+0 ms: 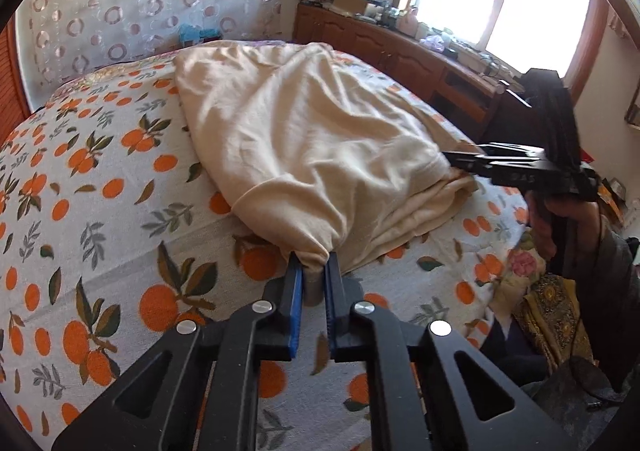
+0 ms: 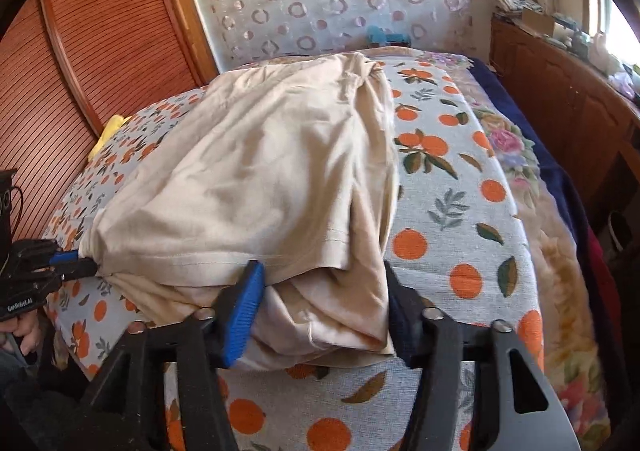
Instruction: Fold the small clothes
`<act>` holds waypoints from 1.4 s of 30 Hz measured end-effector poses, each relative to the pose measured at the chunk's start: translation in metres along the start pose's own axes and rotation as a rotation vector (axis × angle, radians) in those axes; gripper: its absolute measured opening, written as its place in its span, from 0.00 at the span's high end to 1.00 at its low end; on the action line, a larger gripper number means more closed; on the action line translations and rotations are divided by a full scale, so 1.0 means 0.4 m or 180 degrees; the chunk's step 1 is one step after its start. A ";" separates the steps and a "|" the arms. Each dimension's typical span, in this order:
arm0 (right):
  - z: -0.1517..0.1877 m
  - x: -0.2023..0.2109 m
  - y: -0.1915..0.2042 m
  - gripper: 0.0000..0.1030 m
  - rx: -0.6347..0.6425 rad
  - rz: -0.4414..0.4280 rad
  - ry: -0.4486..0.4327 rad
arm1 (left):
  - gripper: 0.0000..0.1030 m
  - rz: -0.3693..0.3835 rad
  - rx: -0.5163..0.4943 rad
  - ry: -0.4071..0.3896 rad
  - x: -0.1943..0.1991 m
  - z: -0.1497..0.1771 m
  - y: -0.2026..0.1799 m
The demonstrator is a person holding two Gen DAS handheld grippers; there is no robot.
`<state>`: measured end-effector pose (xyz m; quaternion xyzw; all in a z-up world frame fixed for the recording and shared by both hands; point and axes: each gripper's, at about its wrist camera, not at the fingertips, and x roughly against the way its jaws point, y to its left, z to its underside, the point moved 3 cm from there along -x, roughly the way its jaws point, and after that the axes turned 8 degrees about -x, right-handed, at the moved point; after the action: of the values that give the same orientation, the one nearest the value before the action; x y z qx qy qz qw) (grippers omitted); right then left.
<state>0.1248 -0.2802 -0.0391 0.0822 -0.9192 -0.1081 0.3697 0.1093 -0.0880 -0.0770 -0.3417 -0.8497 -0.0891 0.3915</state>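
Risk, left corner: the left gripper [image 1: 313,265] has only a small bunched tip of the cream garment [image 1: 304,139] between its blue pads [image 1: 297,283]. I'd judge a sharp pull could slide that tip out, dropping the fold on one side.
Risk, right side: the right gripper [image 2: 324,291] stands with its jaws wide apart around a thick wad of layers at the near edge. If it closes there, it may catch several layers rather than one hem, and the fold would come out lumpy.
Risk, uneven lift: one corner is held and the other is not, so the cloth could twist or drag across the bedspread [image 1: 100,187] if the held side travels alone.
Left jaws: closed tight on the garment's near corner, fabric gathered to a point.
Right jaws: open, holding nothing; cloth lies between the fingers, not pinched.
Where the garment is: on the bed, down the middle of the orange-print bedspread, running from the near edge toward the far headboard wall.
How it looks: cream, soft, thin knit, heavily creased. A stitched hem [image 2: 240,257] runs across the near end. The near right part is doubled under in loose folds; the far end lies flatter, with a small gather.
Progress, by my reckoning: early, nothing squared up yet.
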 end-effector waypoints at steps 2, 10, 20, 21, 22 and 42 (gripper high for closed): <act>-0.003 -0.007 0.007 0.63 0.0055 -0.0026 0.0018 | 0.91 0.0000 -0.0035 -0.0050 0.013 -0.016 -0.011; -0.053 0.036 -0.010 0.87 0.0022 -0.0483 -0.0172 | 0.92 0.0128 -0.0062 -0.0473 0.103 -0.137 -0.011; -0.313 0.064 -0.026 0.88 0.0211 -0.0501 -0.0552 | 0.92 -0.0077 0.0006 -0.0738 0.080 -0.397 0.163; -0.349 0.045 -0.027 0.88 0.0233 -0.0480 -0.0552 | 0.92 -0.0124 0.0018 -0.0736 0.068 -0.419 0.186; -0.379 0.025 -0.028 0.88 0.0242 -0.0464 -0.0547 | 0.92 -0.0169 0.0032 -0.0728 0.052 -0.442 0.212; -0.588 -0.203 0.021 0.48 0.0310 -0.0034 -0.0458 | 0.25 -0.0436 0.0082 -0.0201 -0.205 -0.504 0.437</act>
<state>0.3462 -0.2857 0.0748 0.0970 -0.9471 -0.0709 0.2977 0.3825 -0.0830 -0.0203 -0.2804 -0.8841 -0.0939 0.3618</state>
